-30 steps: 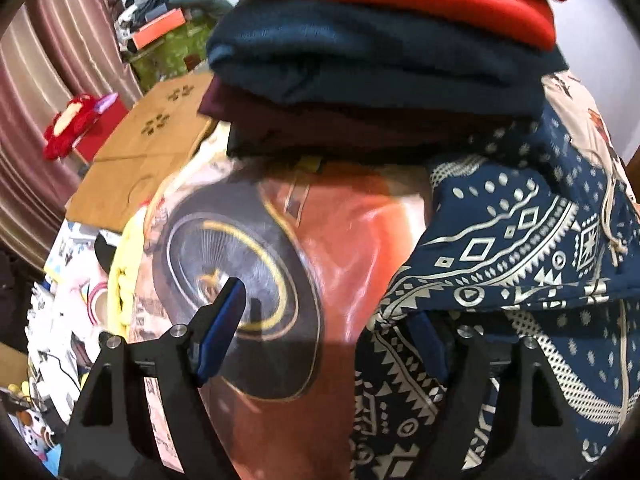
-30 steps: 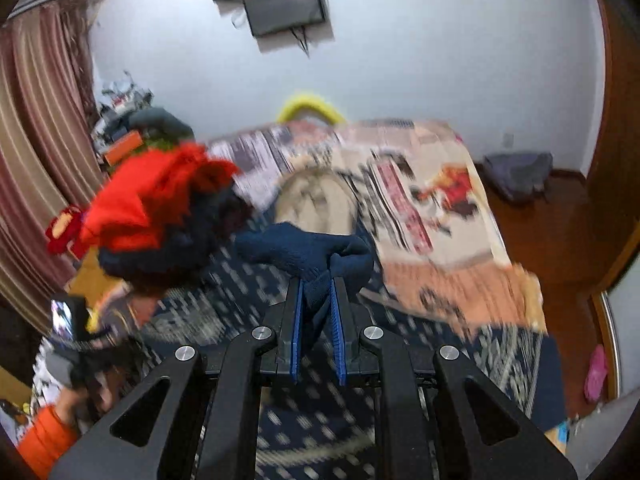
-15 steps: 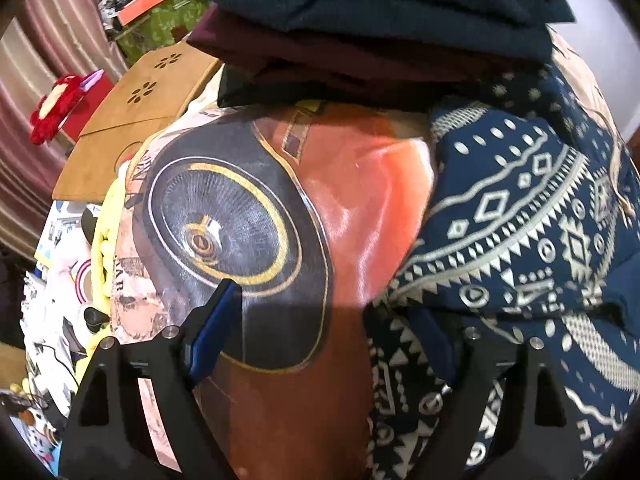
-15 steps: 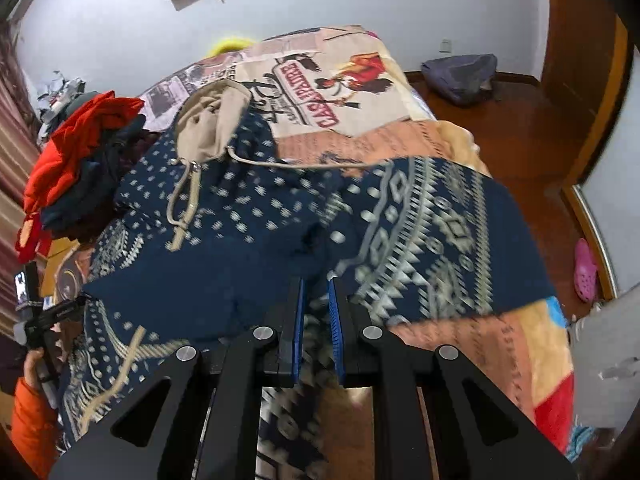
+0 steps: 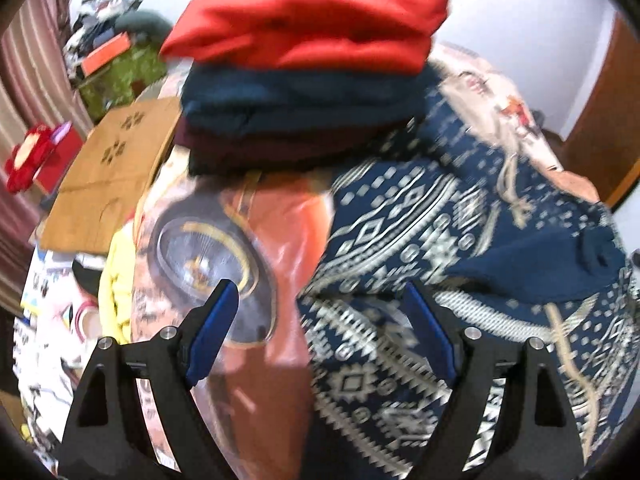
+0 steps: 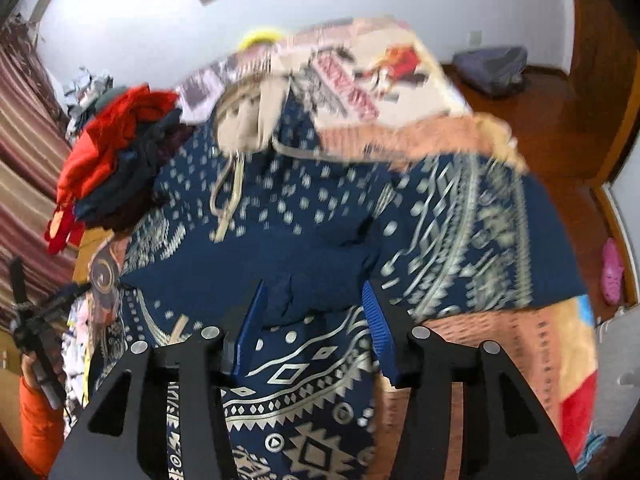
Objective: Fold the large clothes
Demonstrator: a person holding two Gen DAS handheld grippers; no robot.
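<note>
Folding is the job right now, and the big blue patterned hoodie [image 6: 304, 216] lies spread across the bed [image 6: 520, 344], with its sleeve end laid over its middle. Starting on the left, the left tongs [image 5: 320, 332] stand wide apart with nothing in them, over the spot where the hoodie's edge meets the orange blanket. Next to them sits the pile of folded clothes [image 5: 308, 76], and I count four pieces in it: one red on top, one blue, one dark red, and one very dark at the bottom. Further right, the right tongs [image 6: 316, 320] have just been opening, and the dark blue sleeve end [image 6: 316, 292] sits between the blue pads [image 6: 252, 328] without being pinched, so it looks let go. To do this step well, I think the sleeve should lie flat and straight on the hoodie's body, with no bumps, before the next fold. The loose cords [image 6: 228, 196] near the tan hood could get caught, so tuck them in. I count two tongs, one hoodie, one pile and two cords.
</note>
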